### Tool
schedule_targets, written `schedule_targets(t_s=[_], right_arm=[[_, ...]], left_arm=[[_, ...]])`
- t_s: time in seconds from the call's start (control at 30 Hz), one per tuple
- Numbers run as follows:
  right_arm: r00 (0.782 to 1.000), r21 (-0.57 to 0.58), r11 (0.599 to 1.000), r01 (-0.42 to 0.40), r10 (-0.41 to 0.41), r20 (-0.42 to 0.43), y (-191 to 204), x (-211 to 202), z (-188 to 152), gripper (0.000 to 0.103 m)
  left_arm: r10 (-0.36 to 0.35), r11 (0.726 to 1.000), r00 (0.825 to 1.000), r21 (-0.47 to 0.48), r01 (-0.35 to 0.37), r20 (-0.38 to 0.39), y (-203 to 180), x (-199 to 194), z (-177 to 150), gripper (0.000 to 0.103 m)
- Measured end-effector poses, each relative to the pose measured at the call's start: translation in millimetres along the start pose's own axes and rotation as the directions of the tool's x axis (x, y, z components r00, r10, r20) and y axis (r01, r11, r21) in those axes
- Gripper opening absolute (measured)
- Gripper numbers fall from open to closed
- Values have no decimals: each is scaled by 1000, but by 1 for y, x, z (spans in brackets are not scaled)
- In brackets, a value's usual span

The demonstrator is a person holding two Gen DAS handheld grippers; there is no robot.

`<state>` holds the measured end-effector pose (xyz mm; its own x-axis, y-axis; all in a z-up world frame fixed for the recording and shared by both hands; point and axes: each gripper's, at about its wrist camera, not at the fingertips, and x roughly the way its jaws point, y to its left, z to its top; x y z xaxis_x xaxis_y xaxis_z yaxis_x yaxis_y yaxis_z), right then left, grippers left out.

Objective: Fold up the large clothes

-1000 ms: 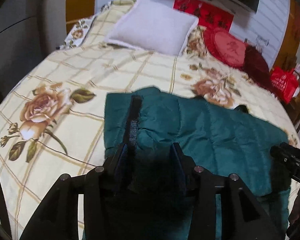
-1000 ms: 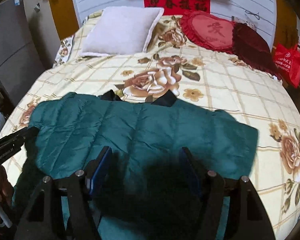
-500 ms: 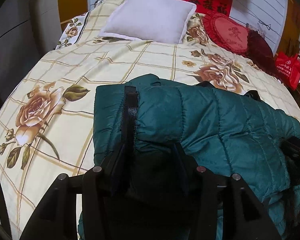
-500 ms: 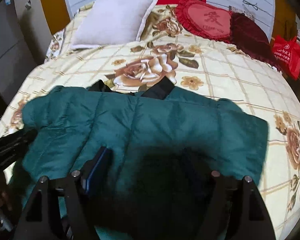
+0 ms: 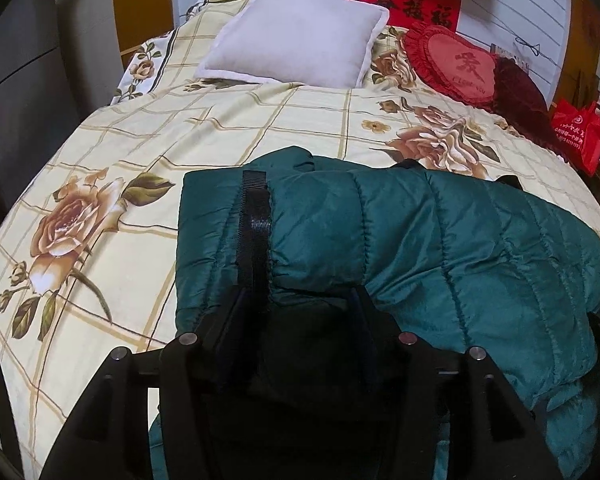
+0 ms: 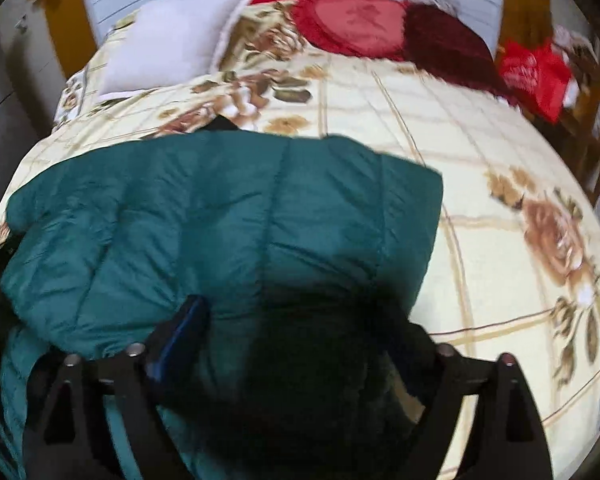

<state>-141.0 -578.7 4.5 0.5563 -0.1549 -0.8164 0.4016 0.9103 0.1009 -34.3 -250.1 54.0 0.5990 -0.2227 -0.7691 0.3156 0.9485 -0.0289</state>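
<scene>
A teal quilted jacket point(image 5: 440, 248) is lying across the near part of a bed point(image 5: 228, 128) covered in a cream sheet with rose prints, and both grippers are gripping its near edge. The left gripper point(image 5: 296, 300) is sitting at the jacket's left end, its two fingers closing in on a thick bunched fold of the padded fabric, with a black zipper strip point(image 5: 254, 224) running away just ahead of its left finger. To that gripper's right the jacket is spreading in quilted panels. The right gripper point(image 6: 296, 320) is holding the other end of the jacket point(image 6: 228, 216), fabric filling the space between its jaws, which are standing fairly wide around the bulk. Far ahead of both grippers a white pillow point(image 5: 296, 52) and a red heart-shaped cushion point(image 5: 452, 64) are resting at the bed's head.
</scene>
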Motion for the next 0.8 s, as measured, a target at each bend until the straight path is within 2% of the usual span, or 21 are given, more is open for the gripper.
schedule_targets(t_s=[0.13,0.27,0.4,0.53,0.63,0.8], right_arm=[[1000,18,1000,-2,2,3,-7,-17,-1,92],[997,29,999,-21,19,73,-12,-54,-10,92],[992,-6,997,-72,72,107,0,-70,-10,92],[994,-55,995,-84,87,61,22,-52,-8,91],[1000,-66,998,-9,11,23,28,-28,-13,91],[999,-73,997,-8,11,35,27,-24,-17,93]], left_arm=[[10,1000,1000,4,-10,6,-2,1,-1,34],[8,1000,1000,3,-8,7,-1,1,-2,35],[12,1000,1000,5,-12,11,0,0,-2,35],[11,1000,1000,5,-11,10,-1,0,-3,35],[11,1000,1000,5,-11,12,-1,0,-3,37],[-5,1000,1000,-2,5,19,1,0,-3,39]])
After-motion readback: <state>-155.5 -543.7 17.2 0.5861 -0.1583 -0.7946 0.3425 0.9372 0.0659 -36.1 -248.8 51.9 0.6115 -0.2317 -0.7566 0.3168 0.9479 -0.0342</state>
